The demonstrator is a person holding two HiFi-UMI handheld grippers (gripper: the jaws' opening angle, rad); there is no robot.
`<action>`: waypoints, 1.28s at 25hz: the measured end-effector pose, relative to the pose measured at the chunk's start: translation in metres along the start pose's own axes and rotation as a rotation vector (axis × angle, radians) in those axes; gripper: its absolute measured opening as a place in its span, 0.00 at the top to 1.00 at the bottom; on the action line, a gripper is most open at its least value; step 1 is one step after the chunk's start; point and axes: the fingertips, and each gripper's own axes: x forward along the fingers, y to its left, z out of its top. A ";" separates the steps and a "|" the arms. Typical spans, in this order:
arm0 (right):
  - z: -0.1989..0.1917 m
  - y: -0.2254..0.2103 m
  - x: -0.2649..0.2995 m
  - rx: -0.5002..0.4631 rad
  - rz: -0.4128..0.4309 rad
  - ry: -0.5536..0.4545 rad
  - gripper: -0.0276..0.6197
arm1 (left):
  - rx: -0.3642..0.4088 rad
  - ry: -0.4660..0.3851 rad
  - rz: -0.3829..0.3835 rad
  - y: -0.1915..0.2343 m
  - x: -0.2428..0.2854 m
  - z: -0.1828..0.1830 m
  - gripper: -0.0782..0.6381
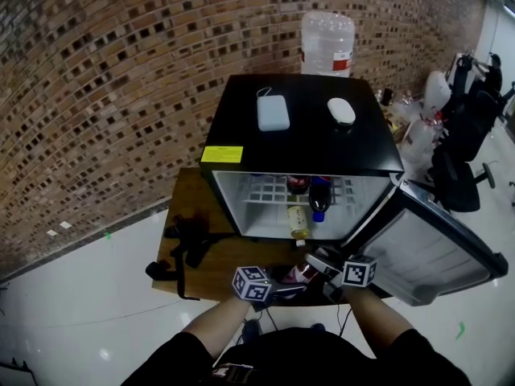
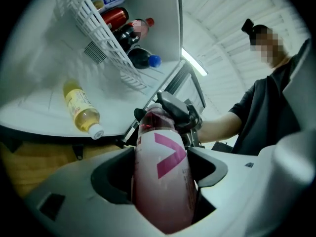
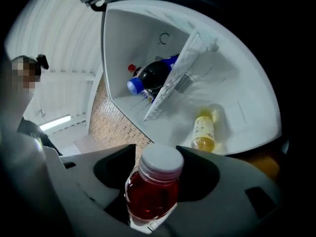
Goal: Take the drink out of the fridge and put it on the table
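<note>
Pale power bank (image 1: 273, 112), white mouse (image 1: 341, 111) (apart, side by side); water jug (image 1: 327, 39) against brick wall (image 1: 121, 71); office chair (image 1: 455, 179) right.

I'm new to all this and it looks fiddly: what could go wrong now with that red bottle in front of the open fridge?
Only the left gripper seems to clamp the red drink bottle; the jaws of the right gripper stand apart round the cap, so the bottle might tilt or slip. The open fridge door sits beside the right gripper and could get bumped.
</note>
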 end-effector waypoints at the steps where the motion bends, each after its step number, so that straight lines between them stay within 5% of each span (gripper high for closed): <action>1: -0.003 0.006 0.003 -0.045 0.005 0.021 0.55 | 0.032 0.035 0.021 0.002 0.001 -0.008 0.43; 6: -0.038 0.034 0.031 -0.470 -0.008 0.241 0.65 | 0.234 0.233 0.155 0.020 0.005 -0.046 0.43; 9: -0.059 0.046 0.040 -0.735 -0.022 0.345 0.65 | 0.344 0.284 0.250 0.031 0.007 -0.048 0.43; 12: -0.071 0.046 0.042 -0.892 -0.036 0.382 0.65 | 0.430 0.324 0.343 0.043 0.009 -0.049 0.43; 15: -0.073 0.035 0.038 -0.891 -0.076 0.350 0.65 | 0.460 0.362 0.406 0.055 0.009 -0.056 0.42; 19: -0.064 0.026 0.032 -0.810 -0.101 0.304 0.63 | 0.388 0.343 0.413 0.057 0.007 -0.055 0.42; 24: -0.066 0.027 0.028 -0.773 -0.090 0.314 0.44 | 0.263 0.190 0.406 0.058 -0.005 -0.036 0.33; 32: -0.042 0.016 -0.038 -0.657 -0.169 0.201 0.43 | 0.162 0.055 0.465 0.044 -0.079 -0.032 0.33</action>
